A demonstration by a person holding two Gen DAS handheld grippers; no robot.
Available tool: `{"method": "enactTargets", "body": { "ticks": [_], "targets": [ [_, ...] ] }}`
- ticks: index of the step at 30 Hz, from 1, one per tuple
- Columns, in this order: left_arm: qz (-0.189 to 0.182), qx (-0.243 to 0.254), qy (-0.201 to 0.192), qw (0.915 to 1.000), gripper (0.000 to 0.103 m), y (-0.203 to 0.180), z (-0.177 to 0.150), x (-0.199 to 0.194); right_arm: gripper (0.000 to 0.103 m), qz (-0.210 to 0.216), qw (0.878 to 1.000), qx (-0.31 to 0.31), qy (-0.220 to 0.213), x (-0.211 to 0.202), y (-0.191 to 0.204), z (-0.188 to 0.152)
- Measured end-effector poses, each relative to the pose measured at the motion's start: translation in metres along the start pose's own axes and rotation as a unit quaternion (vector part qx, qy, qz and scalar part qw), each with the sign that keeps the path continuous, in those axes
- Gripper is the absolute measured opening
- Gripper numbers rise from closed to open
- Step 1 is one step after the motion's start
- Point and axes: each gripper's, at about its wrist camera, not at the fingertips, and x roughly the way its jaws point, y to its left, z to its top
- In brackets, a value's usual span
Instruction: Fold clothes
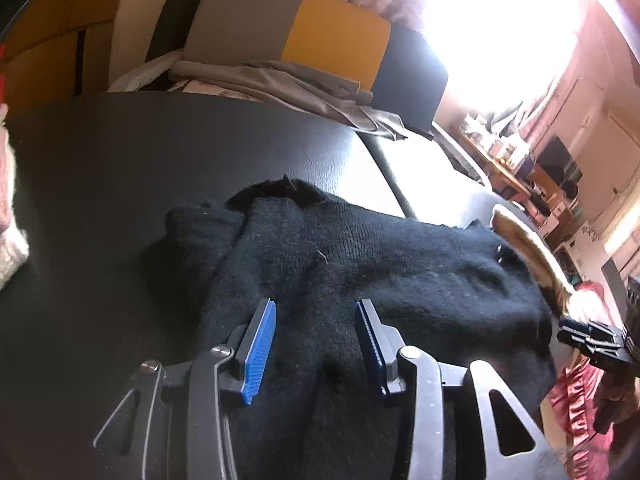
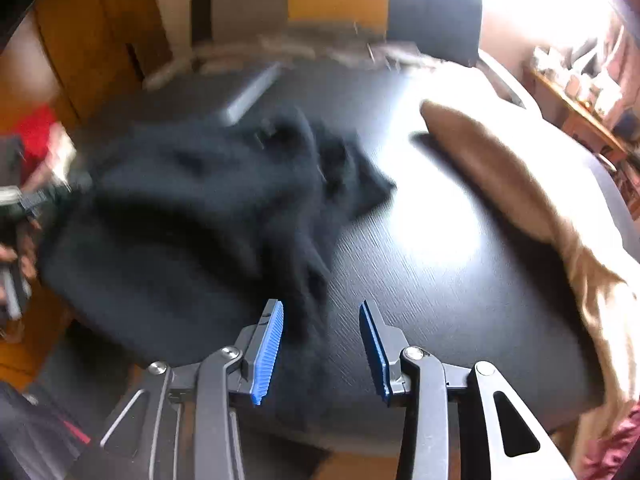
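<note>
A black knit sweater (image 1: pixel 360 272) lies crumpled on the black table (image 1: pixel 120 168). My left gripper (image 1: pixel 316 302) hovers open just above its near part, with only knit fabric showing between the blue pads. My right gripper (image 2: pixel 320 303) is also open. It is at the sweater's (image 2: pixel 180 208) near right edge, with a dark fold by its left pad and bare table (image 2: pixel 440 300) under the rest. The right wrist view is motion-blurred. In the left wrist view the right gripper (image 1: pixel 566 334) shows at the sweater's right side.
A tan garment (image 2: pixel 500 176) lies on the right of the table and hangs over the edge. Grey clothes (image 1: pixel 288 84) are piled on a grey and yellow chair (image 1: pixel 288 24) behind the table. Pink fabric (image 1: pixel 6 184) is at the left edge. A cluttered shelf (image 1: pixel 516 164) stands far right.
</note>
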Motion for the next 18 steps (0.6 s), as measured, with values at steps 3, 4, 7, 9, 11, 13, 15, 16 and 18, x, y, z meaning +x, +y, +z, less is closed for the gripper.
{"method": "enactTargets", "body": {
  "ticks": [3, 4, 7, 9, 11, 13, 15, 16, 18],
  "targets": [
    [0.037, 0.0, -0.009, 0.9993, 0.042, 0.005, -0.001, -0.007, 0.059, 0.021, 0.999, -0.022, -0.041, 0.006, 0.03, 0.025],
    [0.059, -0.007, -0.01, 0.9982, 0.042, 0.01, -0.002, -0.01, 0.059, 0.023, 0.998, -0.029, -0.044, 0.013, 0.04, 0.031],
    [0.095, -0.045, -0.012, 0.9944, 0.042, 0.033, -0.005, -0.02, 0.064, 0.026, 0.998, -0.034, -0.049, 0.039, 0.056, 0.051],
    [0.1, -0.075, -0.013, 0.9922, 0.042, 0.053, -0.008, -0.029, 0.068, 0.008, 0.999, -0.031, -0.042, 0.062, 0.055, 0.061],
    [0.069, -0.103, -0.014, 0.9921, 0.045, 0.07, -0.011, -0.038, 0.07, -0.009, 1.0, -0.017, -0.023, 0.087, 0.045, 0.063],
    [0.041, -0.109, -0.006, 0.9932, 0.05, 0.072, -0.009, -0.038, 0.081, 0.014, 0.999, 0.002, -0.038, 0.097, 0.032, 0.056],
    [0.023, -0.101, 0.006, 0.9946, 0.061, 0.068, -0.005, -0.033, 0.094, 0.039, 0.996, -0.002, -0.074, 0.096, 0.028, 0.048],
    [0.013, -0.097, 0.012, 0.9951, 0.062, 0.065, -0.002, -0.031, 0.094, 0.036, 0.996, -0.012, -0.08, 0.097, 0.031, 0.047],
    [-0.005, -0.09, 0.025, 0.9956, 0.062, 0.061, 0.002, -0.026, 0.098, 0.032, 0.996, -0.019, -0.079, 0.1, 0.033, 0.049]
  ]
}}
